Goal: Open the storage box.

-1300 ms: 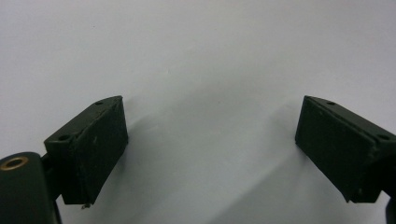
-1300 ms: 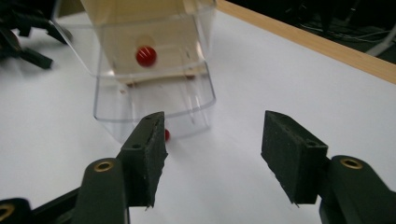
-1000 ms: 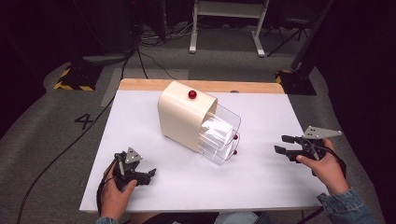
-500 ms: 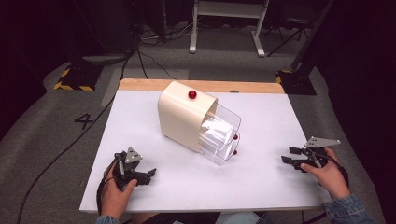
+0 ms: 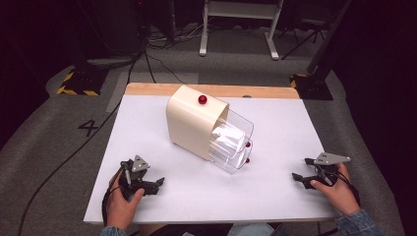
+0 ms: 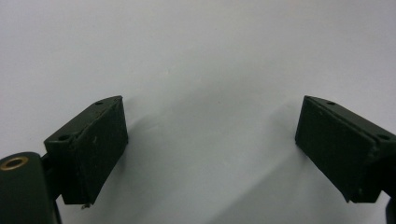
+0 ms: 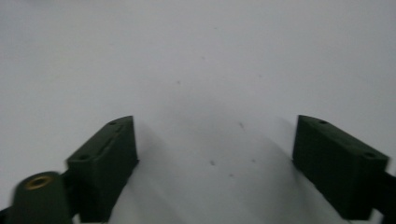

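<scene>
1. High view: a cream dispenser [image 5: 194, 120] with a clear drawer [image 5: 230, 143] sticking out of its front stands slantwise near the middle of the white table [image 5: 275, 196]; a red knob [image 5: 202, 100] sits on its top, and two smaller red knobs [image 5: 247, 145] show at the drawer's front end; the drawer holds something pale and folded (paper or tissue, I cannot tell which). The left gripper [image 5: 153, 184] rests low at the near left, jaws apart and empty, well apart from the dispenser; the right gripper [image 5: 299, 176] sits at the near right, its jaws having just been opening, with nothing between them.

2. Left gripper view: the two black pads [image 6: 95, 149] stand wide over bare white tabletop; nothing is caught.

3. Right gripper view: the pads [image 7: 105, 163] are likewise spread over bare table, slightly blurred.

4. The step in hand looks like the approach to the dispenser; to do it well, I judge one gripper should steady the cream body while the other takes the drawer squarely by its front knobs, moving along the drawer's own slant so it does not jam or skid.
</scene>
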A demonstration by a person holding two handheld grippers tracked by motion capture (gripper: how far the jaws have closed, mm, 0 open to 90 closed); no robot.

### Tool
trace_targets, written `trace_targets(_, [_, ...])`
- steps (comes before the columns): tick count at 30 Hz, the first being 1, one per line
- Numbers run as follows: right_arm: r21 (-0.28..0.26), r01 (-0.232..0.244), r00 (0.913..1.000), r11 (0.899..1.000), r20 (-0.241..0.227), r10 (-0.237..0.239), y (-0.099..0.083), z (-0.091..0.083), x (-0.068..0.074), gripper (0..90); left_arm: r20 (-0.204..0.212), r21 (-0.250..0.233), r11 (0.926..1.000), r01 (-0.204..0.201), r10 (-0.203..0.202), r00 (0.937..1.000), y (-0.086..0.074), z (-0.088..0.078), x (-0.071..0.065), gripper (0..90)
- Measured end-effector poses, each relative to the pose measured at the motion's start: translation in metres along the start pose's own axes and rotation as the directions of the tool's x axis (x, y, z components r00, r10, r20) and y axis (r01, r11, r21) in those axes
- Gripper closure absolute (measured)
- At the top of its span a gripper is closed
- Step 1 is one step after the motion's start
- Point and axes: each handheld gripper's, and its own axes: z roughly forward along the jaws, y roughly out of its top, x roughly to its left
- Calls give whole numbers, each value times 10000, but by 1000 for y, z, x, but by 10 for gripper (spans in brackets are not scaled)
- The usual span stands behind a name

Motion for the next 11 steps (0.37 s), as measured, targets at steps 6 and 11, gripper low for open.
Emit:
trace_targets(6, [156,-247,9996,9996,-139,249,1,2,-4,108,2,27,10000,-3,3,10000,0,0,0,94])
trace_targets(11, [172,-323,9993,9993,-186,326,1,2,-4,107,-47,16,10000,-37,37,10000,0,0,-1,95])
